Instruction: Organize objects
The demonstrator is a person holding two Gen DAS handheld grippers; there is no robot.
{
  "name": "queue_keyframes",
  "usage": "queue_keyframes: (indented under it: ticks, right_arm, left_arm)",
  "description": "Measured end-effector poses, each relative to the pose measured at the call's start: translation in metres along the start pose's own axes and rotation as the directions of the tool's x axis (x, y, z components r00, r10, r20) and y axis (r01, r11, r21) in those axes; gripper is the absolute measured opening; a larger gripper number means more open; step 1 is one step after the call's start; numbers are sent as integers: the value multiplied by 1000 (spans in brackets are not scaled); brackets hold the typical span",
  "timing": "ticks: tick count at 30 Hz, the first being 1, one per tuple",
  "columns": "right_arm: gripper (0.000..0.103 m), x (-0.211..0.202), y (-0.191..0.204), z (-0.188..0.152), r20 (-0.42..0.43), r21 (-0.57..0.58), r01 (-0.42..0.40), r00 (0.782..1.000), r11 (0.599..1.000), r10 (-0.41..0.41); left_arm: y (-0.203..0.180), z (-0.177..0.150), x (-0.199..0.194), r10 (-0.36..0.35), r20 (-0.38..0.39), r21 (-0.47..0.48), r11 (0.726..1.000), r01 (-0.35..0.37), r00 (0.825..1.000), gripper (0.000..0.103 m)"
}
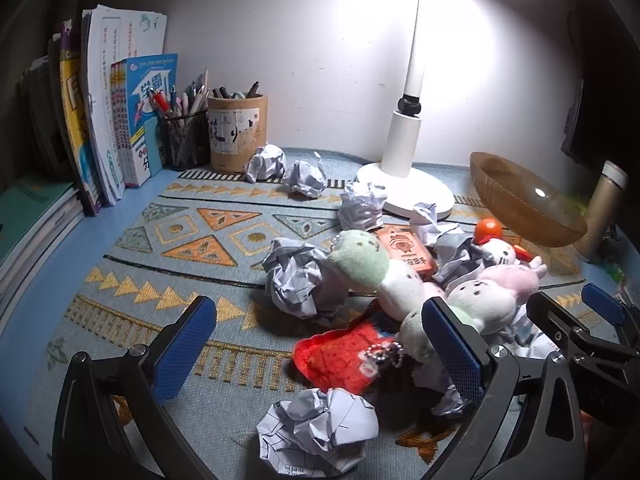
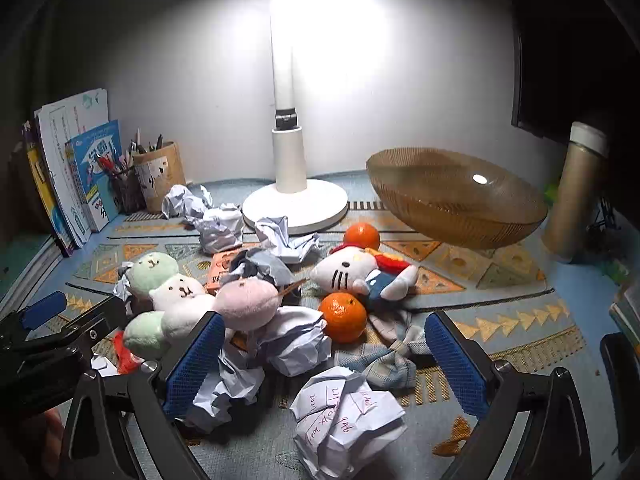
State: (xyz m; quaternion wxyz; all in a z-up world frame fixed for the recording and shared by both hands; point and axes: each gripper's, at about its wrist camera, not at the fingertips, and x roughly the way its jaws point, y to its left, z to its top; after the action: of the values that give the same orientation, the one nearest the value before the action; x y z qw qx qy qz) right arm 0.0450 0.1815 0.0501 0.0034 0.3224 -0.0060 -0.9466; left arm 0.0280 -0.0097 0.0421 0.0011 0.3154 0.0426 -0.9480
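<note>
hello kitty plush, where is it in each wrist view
Left wrist: the kitty plush sits right of centre, only its head clear, behind the pink plush.
Right wrist: the kitty plush lies at centre in full, between two oranges.
Shared landmark: the white lamp base stands behind it in both.

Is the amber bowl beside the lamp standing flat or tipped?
Tipped. The amber bowl leans with its opening turned toward the camera, its far rim raised, and nothing visible inside.
</note>
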Motion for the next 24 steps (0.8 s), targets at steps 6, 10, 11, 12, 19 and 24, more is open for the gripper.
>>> queue_keyframes:
  ticks: [6,10,11,12,19,24]
  right_arm:
    - [99,6,-7,-4,-7,18,-10,1000,1000,10]
    - [99,2,-4,-6,17,1,10,1000,1000,-10]
    - [99,1,-3,-6,25,-6,16,1000,1000,-15]
    - [99,-1,-2,-7,33,-14,18,999,1000,-18]
    - [99,-3,2,-6,39,-31,33,999,999,-32]
    - [99,-3,3,-6,40,-32,38,999,999,-36]
  left_arm:
    - [-1,-3,4,-37,-9,15,999,38,999,102]
    - [4,-4,7,-66,-24,-13,998,66,998,102]
    - [4,-4,7,-70,-26,-16,997,70,997,102]
    - [4,-4,7,-72,-27,-16,997,71,997,102]
    - [1,-5,2,-87,-9,-1,996,87,996,102]
    - [2,-5,3,-92,-14,-7,996,92,996,102]
